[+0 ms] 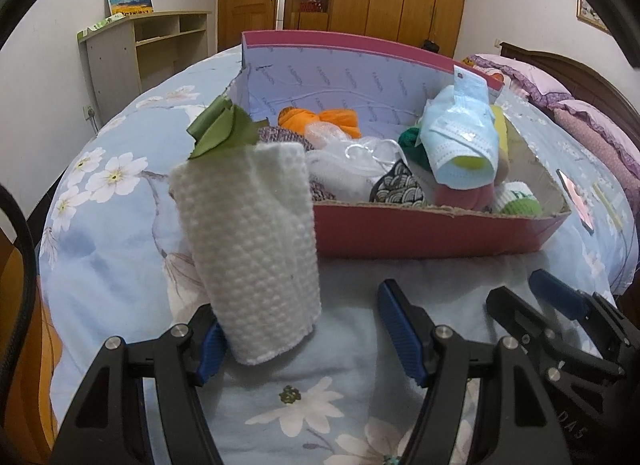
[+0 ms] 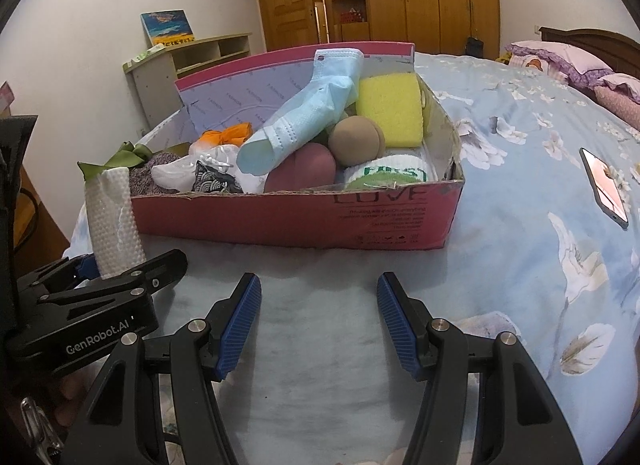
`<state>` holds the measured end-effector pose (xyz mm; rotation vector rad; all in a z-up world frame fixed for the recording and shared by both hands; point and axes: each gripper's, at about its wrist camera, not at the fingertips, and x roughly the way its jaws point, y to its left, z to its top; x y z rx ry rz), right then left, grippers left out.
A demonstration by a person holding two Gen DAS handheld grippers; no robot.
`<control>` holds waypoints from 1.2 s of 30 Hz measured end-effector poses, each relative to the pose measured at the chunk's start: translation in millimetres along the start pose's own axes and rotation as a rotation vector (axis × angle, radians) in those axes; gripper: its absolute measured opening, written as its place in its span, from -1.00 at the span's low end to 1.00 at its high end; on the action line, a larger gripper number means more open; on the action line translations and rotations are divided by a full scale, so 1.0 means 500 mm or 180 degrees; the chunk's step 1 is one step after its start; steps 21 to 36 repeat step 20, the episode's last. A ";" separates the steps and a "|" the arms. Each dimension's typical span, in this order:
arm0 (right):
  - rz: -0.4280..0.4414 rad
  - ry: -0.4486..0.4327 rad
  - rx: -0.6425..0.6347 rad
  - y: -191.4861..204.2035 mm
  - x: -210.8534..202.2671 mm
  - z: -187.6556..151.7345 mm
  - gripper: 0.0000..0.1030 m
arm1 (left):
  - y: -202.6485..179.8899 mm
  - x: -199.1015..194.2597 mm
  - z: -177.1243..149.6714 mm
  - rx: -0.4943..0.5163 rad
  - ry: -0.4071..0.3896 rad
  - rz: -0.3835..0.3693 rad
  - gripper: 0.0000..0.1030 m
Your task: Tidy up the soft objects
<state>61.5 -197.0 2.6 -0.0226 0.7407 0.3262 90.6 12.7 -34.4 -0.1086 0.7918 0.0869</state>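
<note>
White cloth (image 1: 248,249) leans on left gripper (image 1: 304,329); right gripper (image 2: 318,321) jaws wide.

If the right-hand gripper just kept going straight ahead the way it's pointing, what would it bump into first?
Probably the near wall of the pink cardboard box full of soft items. The open right gripper points at it across bare floral bedsheet; nothing lies between. Depth is hard to judge through the fisheye.
</note>
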 end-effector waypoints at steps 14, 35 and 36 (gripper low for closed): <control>-0.0019 -0.0131 -0.0044 0.008 -0.023 0.003 0.21 | -0.003 -0.015 0.042 0.0124 -0.0074 -0.0190 -0.45; 0.0018 -0.0139 -0.0021 0.004 -0.025 0.004 0.21 | 0.012 -0.014 0.065 0.0076 -0.0008 -0.0233 -0.55; 0.0018 -0.0139 -0.0021 0.004 -0.025 0.004 0.21 | 0.012 -0.014 0.065 0.0076 -0.0008 -0.0233 -0.55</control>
